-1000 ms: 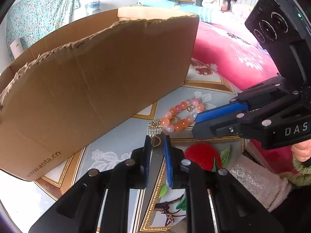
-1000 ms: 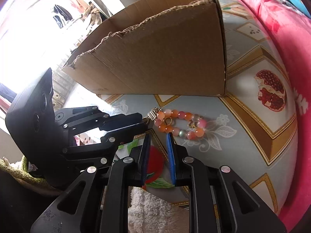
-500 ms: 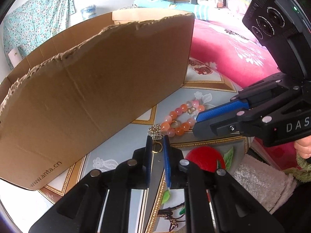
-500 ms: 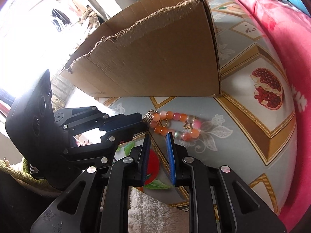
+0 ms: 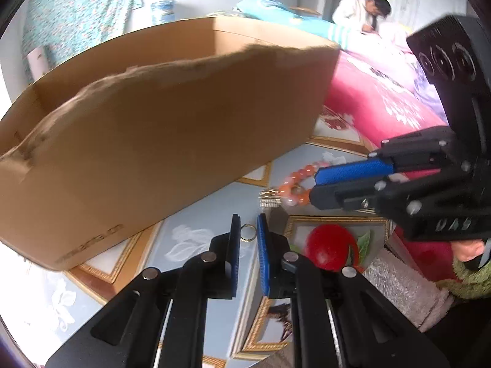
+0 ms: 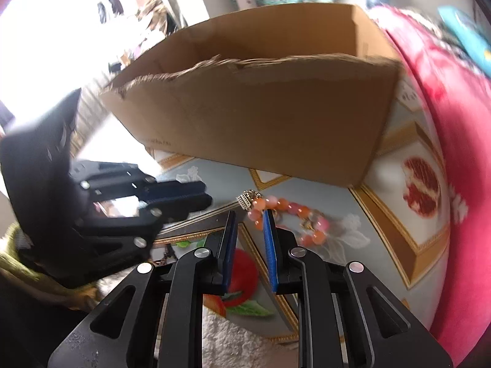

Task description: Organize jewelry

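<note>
An orange and pink bead bracelet [image 6: 285, 211] with a small metal charm [image 6: 247, 199] lies on the patterned surface in front of a brown cardboard box [image 6: 260, 116]. It also shows in the left wrist view [image 5: 294, 184]. A small gold ring [image 5: 248, 232] lies between the tips of my left gripper [image 5: 248, 230], whose jaws stand narrowly apart and do not touch it. My right gripper [image 6: 250, 224] is open a little, its tips at the bracelet's left end. In the left wrist view the right gripper [image 5: 322, 184] reaches in from the right over the bracelet.
The box [image 5: 159, 128] stands open at the top with a torn front edge. A pink bedcover [image 6: 454, 141] rises on the right. A white fluffy cloth [image 5: 402, 291] lies near the front. A person [image 5: 362, 12] sits at the far back.
Both grippers have moved and tilted, so the box's open top now shows. The right gripper's tips have come closer to the bracelet. The left jaws have opened slightly around the ring.
</note>
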`<state>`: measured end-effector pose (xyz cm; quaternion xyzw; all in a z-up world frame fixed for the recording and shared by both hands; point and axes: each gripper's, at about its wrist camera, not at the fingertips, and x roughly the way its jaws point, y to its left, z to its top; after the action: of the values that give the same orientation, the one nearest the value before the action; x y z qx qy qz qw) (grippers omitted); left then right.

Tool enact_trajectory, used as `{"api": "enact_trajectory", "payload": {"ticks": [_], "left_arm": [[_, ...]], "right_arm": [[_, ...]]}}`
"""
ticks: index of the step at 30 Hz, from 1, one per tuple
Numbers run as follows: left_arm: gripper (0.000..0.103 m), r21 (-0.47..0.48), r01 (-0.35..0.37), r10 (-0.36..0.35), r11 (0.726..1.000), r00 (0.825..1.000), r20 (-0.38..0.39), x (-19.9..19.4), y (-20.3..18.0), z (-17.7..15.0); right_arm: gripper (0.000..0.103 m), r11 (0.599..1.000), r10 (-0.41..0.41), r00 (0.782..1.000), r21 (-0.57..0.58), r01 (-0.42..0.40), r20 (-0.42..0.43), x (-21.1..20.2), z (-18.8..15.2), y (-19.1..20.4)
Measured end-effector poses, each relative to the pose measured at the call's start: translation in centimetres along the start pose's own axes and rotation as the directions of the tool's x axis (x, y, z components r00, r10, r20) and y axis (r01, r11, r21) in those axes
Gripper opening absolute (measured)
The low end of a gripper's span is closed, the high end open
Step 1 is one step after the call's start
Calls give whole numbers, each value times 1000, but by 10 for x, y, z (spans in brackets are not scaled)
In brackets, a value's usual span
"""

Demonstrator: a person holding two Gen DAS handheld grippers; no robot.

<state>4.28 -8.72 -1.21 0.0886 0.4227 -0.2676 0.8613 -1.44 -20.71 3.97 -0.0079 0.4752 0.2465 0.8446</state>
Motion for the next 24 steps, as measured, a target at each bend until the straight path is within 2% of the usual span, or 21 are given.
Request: {"api": "enact_trajectory", "payload": {"ticks": [4,9,11,12,14,17,20,24], "left_arm": [[10,-26,-12,12,1000,1000,3,-7,10,-5],[10,-37,-16,16,999,1000,7,-11,15,-10],[10,-41,-14,14,999,1000,10,-12,16,-11],[10,-42,-13,14,999,1000,11,-12,15,-11],[10,-41,-15,16,999,1000,13,-13,15,-11],[10,-44,-18,19,999,1000,21,-14,15,-10],[10,-57,-23,25,998,999,32,-19,19,-11],[10,-86,-18,22,996,999,45,-24,25,-15]], "right_arm": [[18,992,-87,996,-93,86,1,8,2,19],[17,968,-192,981,-166,187,-16,20,-1,29],[14,962,-214,977,-179,208,-18,24,-2,31],[9,959,-223,975,-183,217,-12,24,-2,34],[8,958,-230,973,-177,225,-9,23,-2,34],[7,973,-199,980,-116,199,11,9,2,20],[7,988,-154,987,15,153,49,-16,4,-7],[7,986,-102,989,146,86,106,-47,7,-39]]}}
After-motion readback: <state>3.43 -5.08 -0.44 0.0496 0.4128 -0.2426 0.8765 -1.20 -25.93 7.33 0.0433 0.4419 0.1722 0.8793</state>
